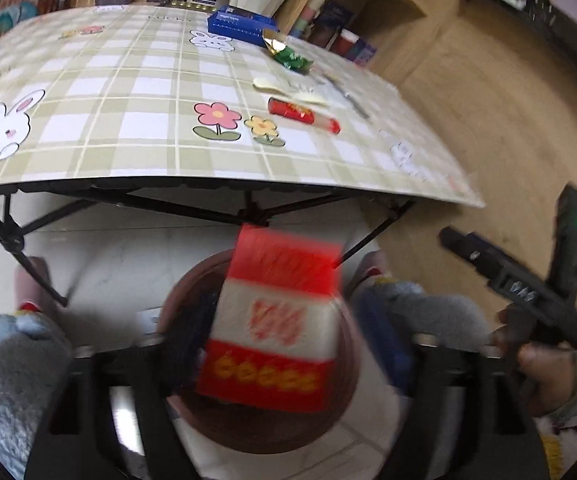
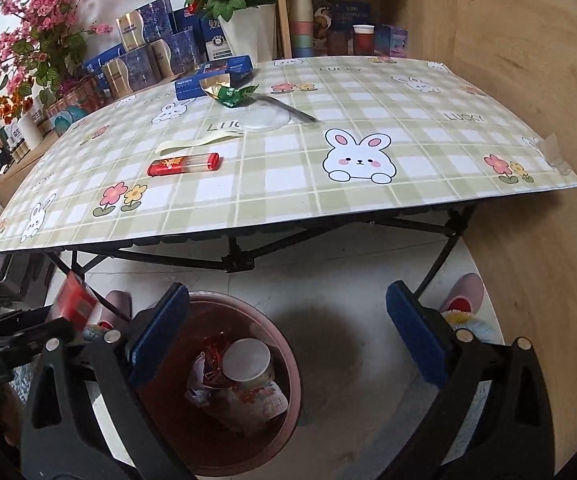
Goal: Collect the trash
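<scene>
1. one red-and-white packet (image 1: 276, 332), blurred, above one brown bin (image 1: 260, 420).
2. one red tube (image 2: 184, 164), one green wrapper (image 2: 228, 95) on table (image 2: 428, 152).
3. left gripper (image 1: 276, 344) spread wide; packet between fingers, contact unclear.
4. right gripper (image 2: 284, 344) agape, empty, over bin.

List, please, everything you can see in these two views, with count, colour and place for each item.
red-and-white packet: one, blurred, over the bin between the left fingers; whether gripped or falling is unclear.
bin: one, brown-red, on the floor under the table edge, holding a jar and crumpled wrappers.
red tube: one, lying on the table.
green wrapper: one, far part of the table.
blue box: one, far table edge.
pale paper strip: one, beyond the red tube.
clear plastic piece: one, beside the strip.
table: one, green check cloth with rabbits.
left gripper: above the bin.
right gripper: open, empty, above the bin.
</scene>
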`<act>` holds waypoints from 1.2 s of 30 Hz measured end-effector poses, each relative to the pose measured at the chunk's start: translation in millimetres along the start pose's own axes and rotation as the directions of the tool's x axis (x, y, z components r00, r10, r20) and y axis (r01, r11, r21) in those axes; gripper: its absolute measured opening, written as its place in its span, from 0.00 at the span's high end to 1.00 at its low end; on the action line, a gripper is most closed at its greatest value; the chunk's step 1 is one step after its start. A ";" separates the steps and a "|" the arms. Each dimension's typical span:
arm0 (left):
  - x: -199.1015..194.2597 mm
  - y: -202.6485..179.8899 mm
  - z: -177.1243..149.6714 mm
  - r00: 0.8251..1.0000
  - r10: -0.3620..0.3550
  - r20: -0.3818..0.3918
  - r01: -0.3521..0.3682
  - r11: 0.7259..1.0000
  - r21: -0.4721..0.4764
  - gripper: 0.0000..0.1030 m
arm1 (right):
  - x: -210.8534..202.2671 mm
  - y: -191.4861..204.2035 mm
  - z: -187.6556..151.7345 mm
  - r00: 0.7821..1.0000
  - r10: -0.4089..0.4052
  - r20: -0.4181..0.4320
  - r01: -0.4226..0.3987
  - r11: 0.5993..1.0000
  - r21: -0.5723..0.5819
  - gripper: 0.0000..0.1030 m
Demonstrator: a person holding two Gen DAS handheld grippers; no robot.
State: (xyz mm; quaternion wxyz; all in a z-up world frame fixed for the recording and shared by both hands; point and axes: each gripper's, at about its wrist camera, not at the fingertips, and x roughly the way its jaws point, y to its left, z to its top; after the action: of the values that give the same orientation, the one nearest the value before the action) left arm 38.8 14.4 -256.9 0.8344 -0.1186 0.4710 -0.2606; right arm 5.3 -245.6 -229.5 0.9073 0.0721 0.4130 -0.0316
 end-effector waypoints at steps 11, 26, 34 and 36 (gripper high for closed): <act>-7.3 11.7 3.0 0.998 0.058 0.038 -0.055 0.996 -0.074 0.13 | 5.4 4.8 -1.9 0.998 0.050 -0.044 -0.050 0.999 0.008 0.06; -22.0 10.5 21.7 0.978 0.189 0.085 -0.187 0.982 -0.029 0.13 | -0.7 2.6 27.9 0.999 0.047 0.023 -0.044 0.993 -0.111 0.06; -12.4 0.3 72.2 0.975 0.197 0.101 -0.210 0.968 0.137 0.13 | 5.5 -9.1 67.5 0.986 0.166 -0.006 -0.164 0.968 -0.193 0.06; -6.6 -5.2 85.7 0.974 0.198 0.109 -0.216 0.957 0.192 0.13 | 3.4 -13.5 74.6 0.982 0.186 0.024 -0.179 0.967 -0.183 0.06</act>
State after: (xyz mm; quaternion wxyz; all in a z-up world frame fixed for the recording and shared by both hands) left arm 107.0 9.6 -204.6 0.8848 0.0055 0.4143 -0.2131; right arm 61.5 -270.6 -185.1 0.9174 0.0269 0.3872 0.0879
